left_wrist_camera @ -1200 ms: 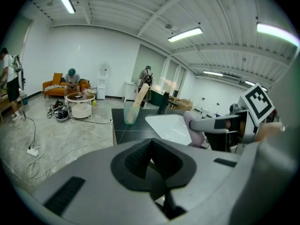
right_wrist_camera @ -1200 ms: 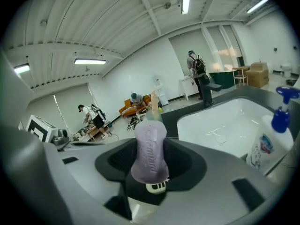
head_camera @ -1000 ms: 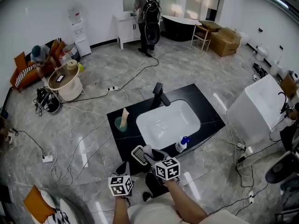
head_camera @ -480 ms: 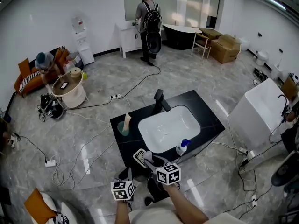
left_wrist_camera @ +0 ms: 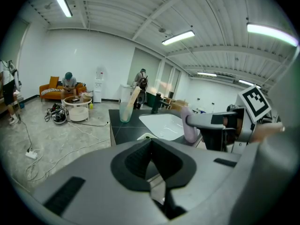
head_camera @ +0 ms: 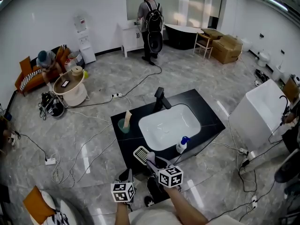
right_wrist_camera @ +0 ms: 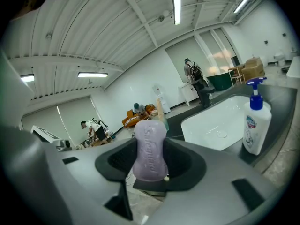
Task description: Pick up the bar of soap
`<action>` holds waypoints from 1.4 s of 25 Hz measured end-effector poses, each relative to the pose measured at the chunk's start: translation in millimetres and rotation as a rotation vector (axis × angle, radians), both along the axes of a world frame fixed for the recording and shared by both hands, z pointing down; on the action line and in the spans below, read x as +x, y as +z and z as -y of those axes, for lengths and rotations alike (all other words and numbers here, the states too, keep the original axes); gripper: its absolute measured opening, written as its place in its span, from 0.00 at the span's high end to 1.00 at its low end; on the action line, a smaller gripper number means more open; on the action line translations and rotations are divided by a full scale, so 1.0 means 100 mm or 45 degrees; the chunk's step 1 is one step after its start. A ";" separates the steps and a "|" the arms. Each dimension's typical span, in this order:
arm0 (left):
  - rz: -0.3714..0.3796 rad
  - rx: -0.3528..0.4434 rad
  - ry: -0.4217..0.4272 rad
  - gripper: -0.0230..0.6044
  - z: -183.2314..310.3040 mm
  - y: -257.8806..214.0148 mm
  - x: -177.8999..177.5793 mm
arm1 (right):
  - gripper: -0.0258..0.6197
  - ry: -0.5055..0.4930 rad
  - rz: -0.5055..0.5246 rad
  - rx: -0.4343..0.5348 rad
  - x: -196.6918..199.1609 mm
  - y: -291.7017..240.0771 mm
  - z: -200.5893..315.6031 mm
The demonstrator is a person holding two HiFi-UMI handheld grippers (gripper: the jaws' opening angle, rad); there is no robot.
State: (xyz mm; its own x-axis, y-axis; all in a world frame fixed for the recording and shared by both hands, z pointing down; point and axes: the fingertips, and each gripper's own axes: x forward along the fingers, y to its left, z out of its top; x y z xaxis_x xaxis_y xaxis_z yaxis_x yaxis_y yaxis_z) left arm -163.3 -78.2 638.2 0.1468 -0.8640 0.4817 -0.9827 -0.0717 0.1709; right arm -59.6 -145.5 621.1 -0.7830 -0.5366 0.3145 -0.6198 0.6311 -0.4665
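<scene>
A purple bar of soap [right_wrist_camera: 150,151] stands upright between the pads of my right gripper [right_wrist_camera: 150,167], which is shut on it. In the head view the soap [head_camera: 151,155] hangs at the near edge of the black counter [head_camera: 206,108], just right of a white slotted soap dish [head_camera: 140,153]. From the left gripper view the soap [left_wrist_camera: 190,126] shows in the right gripper's jaws [left_wrist_camera: 211,122]. My left gripper [left_wrist_camera: 151,165] is shut with nothing in it and hangs low beside the counter's front [head_camera: 126,175].
The counter carries a white basin [head_camera: 168,123], a black tap [head_camera: 160,97], a white pump bottle [head_camera: 182,145] and a green cup with a brush [head_camera: 123,123]. Cables cross the floor at left. One person stands at the back [head_camera: 151,18] and another sits at left [head_camera: 44,62].
My right gripper with the soap has drawn back a little toward me. The left gripper has hardly moved.
</scene>
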 end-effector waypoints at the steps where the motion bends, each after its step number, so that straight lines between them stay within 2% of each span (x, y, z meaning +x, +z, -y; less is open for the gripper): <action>1: -0.001 0.003 -0.004 0.95 -0.01 0.00 -0.01 | 0.68 0.001 0.004 0.003 0.00 0.00 -0.01; 19: -0.013 0.032 -0.067 0.95 -0.13 -0.04 -0.15 | 0.68 -0.029 0.059 0.072 -0.10 -0.18 -0.09; 28: 0.011 0.047 -0.100 0.95 -0.12 -0.06 -0.20 | 0.68 -0.021 0.059 0.077 -0.06 -0.16 -0.07; 35: 0.012 0.038 -0.089 0.95 -0.12 -0.03 -0.16 | 0.68 -0.032 0.058 0.075 -0.07 -0.14 -0.10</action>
State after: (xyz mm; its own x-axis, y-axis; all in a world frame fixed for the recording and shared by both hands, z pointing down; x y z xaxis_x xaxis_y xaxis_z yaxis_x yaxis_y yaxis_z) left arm -178.9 -66.0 634.8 0.0810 -0.8858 0.4569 -0.9871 -0.0077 0.1601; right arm -66.7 -136.0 606.9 -0.8093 -0.5331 0.2466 -0.5824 0.6736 -0.4552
